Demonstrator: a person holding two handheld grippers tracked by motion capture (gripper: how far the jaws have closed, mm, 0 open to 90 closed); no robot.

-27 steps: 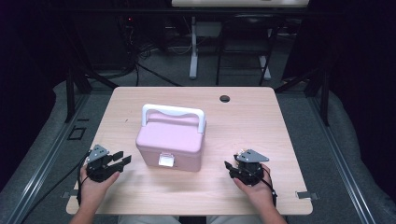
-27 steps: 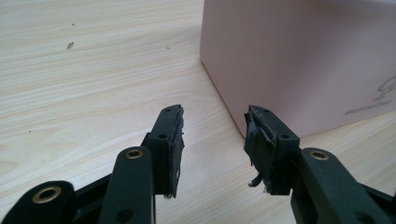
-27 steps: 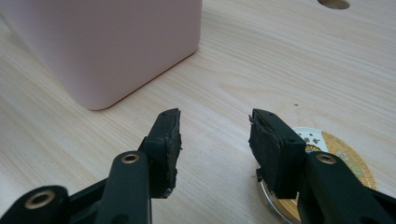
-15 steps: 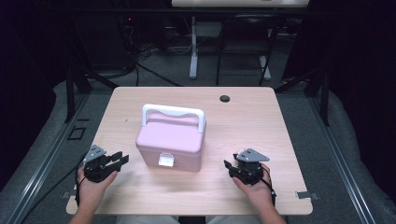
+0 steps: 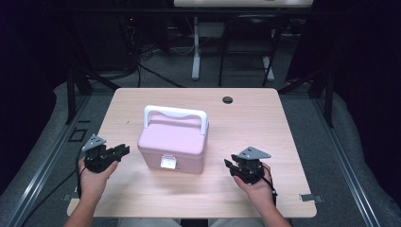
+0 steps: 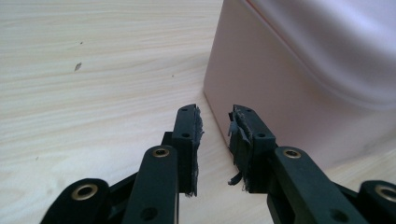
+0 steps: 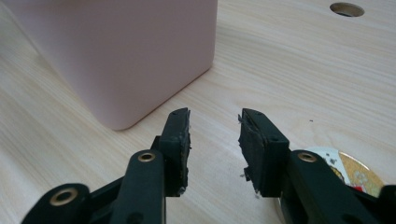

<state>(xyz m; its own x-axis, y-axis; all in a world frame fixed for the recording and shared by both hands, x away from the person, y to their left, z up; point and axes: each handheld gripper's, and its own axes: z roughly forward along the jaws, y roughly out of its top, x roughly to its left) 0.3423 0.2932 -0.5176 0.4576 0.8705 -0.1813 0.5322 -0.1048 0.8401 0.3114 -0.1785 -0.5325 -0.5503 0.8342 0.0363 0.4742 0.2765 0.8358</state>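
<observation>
Box: I see the pink box (image 5: 172, 144) mid-desk (image 5: 265, 123), between my tongs, long axis across.
Left tongs (image 5: 119, 152): part-open, empty, nearer the box.
Right tongs (image 5: 232, 166): part-open, empty, farther.

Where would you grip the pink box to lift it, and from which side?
Judging by pose, grip the pink box by its white handle, which stands upright above the lid, coming from above; the broad body looks too wide for these jaws.
</observation>
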